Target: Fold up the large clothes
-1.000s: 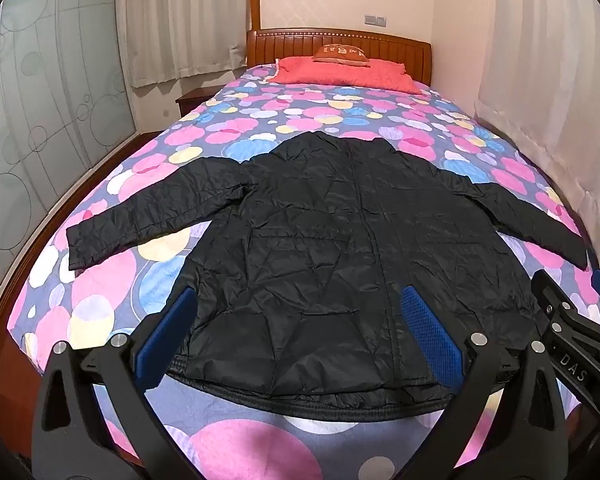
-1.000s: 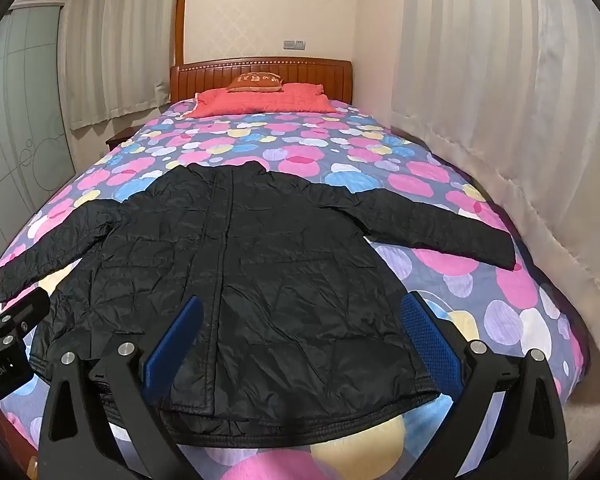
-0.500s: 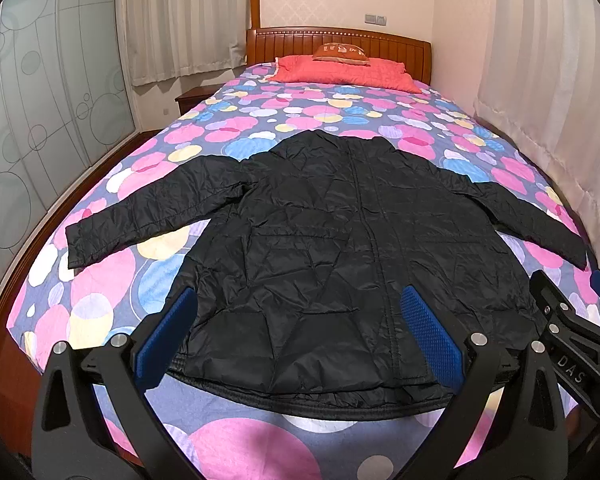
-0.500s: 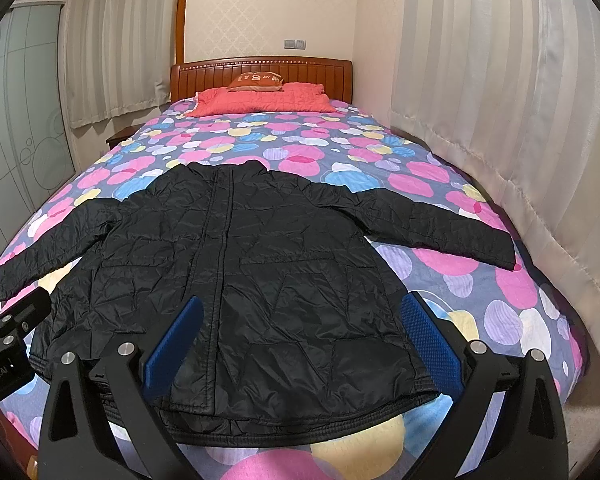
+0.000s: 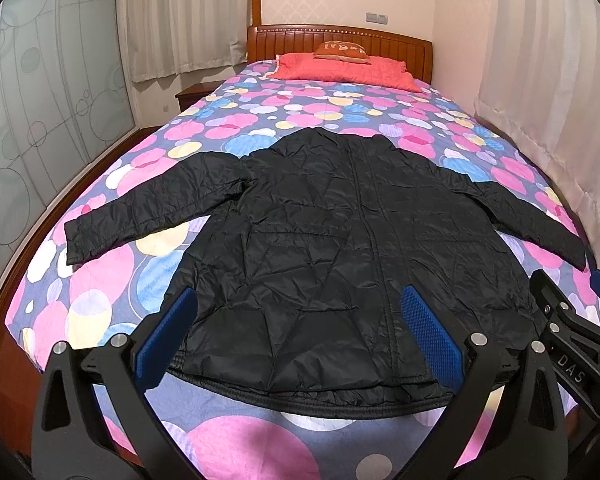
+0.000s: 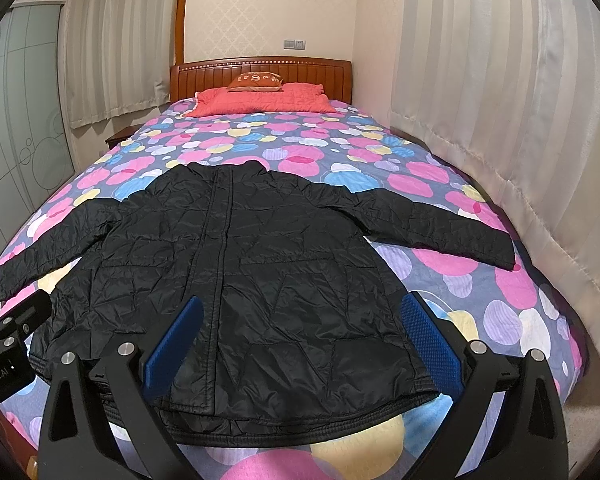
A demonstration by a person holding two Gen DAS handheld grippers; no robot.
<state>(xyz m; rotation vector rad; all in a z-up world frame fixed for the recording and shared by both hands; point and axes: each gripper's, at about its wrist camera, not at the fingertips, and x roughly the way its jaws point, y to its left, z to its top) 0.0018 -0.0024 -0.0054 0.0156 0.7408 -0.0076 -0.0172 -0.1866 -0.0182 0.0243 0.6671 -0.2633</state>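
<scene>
Left-wrist view showed the black jacket point(image 5: 340, 256) lying flat, front up, on the bed point(image 5: 236, 128), its hem toward the foot of the bed and its collar pointing at the headboard point(image 5: 340, 38). Both sleeves were spread out from the jacket, one toward each long side of the bed. The left gripper point(image 5: 300, 336) hung above the jacket's hem with its blue pads wide apart and nothing between them. The right gripper point(image 6: 300, 338) hung likewise above the hem, jaws spread and empty; in the left-wrist view part of its body showed just beyond the jacket's near corner. A red pillow point(image 6: 260, 100) lay well beyond the jacket's collar, against the headboard, with a small cushion point(image 6: 256, 80) on top. Curtains point(image 6: 480, 120) hung along the side of the bed past one sleeve.
</scene>
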